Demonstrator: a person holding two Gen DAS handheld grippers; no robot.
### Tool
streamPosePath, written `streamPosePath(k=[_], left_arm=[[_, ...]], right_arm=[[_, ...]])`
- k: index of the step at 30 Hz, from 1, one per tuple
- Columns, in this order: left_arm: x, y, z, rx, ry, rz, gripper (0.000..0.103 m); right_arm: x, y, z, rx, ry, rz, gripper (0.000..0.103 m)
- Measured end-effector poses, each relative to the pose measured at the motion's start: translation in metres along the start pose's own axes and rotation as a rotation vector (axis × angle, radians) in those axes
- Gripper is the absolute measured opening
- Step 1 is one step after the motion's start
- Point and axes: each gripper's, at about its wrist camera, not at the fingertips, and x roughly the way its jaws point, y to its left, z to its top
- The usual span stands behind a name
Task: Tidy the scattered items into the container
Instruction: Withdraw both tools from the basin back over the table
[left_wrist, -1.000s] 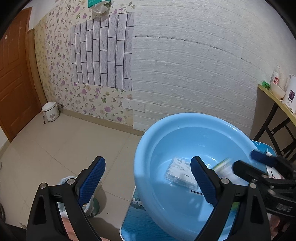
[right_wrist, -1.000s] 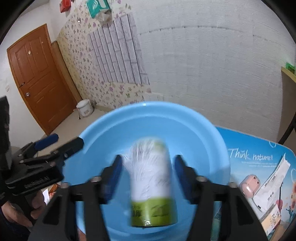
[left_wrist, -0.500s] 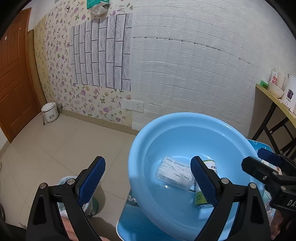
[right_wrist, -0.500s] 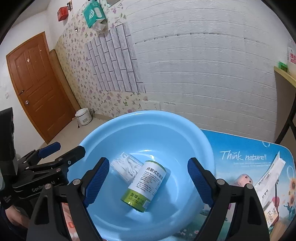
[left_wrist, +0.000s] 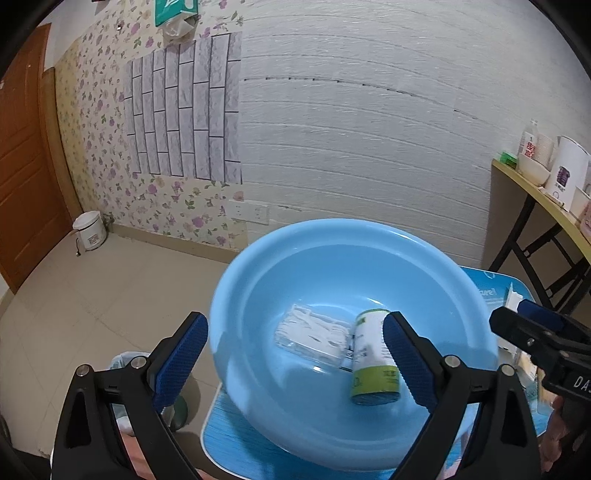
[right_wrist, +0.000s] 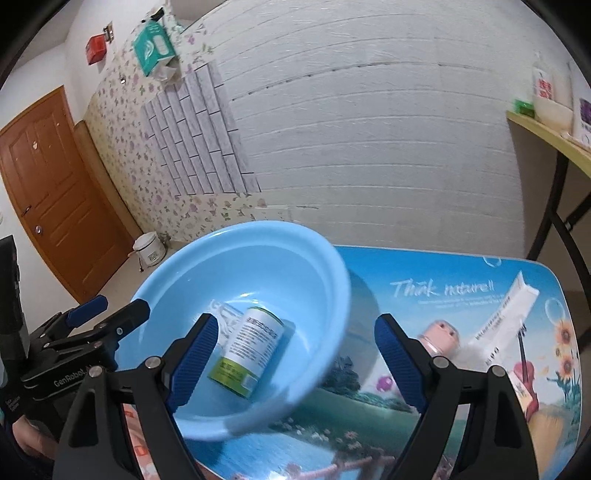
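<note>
Both sets of jaws spread, nothing pinched; can (right_wrist: 246, 354) and clear packet (left_wrist: 314, 334) already in blue basin (right_wrist: 328, 273). Pink item (right_wrist: 441, 334) and white tube (right_wrist: 506, 314) on table (right_wrist: 369, 406), just beside. Risk: right gripper (right_wrist: 295, 363) clipping rim, shoving basin off the edge.

A round light-blue plastic basin (left_wrist: 354, 266) sits on a small table with a blue printed top (left_wrist: 221, 417). Inside it lie a clear plastic packet of white items (left_wrist: 314, 334) and, just beside it on its right, a white cylindrical can with a green band (left_wrist: 371, 363) on its side. The left gripper (left_wrist: 295, 362) has blue-padded jaws spread wide with nothing between the pads. At the right edge, the right gripper's black fingers (left_wrist: 532, 332) reach in. A white rice cooker (left_wrist: 89, 230) stands on the tiled floor by the floral wall.
</note>
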Motion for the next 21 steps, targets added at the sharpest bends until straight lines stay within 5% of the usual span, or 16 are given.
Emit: streamPosePath(k=[9, 21], left_arm=[[-0.009, -0.026, -0.011, 0.015, 0.003, -0.039, 0.102], [-0.019, -0.051, -0.017, 0.033, -0.006, -0.081, 0.103]], right_arm=[[-0.012, -0.015, -0.006, 0.018, -0.015, -0.006, 0.102], [-0.042, -0.029, -0.02, -0.033, -0.034, -0.031, 0.103]])
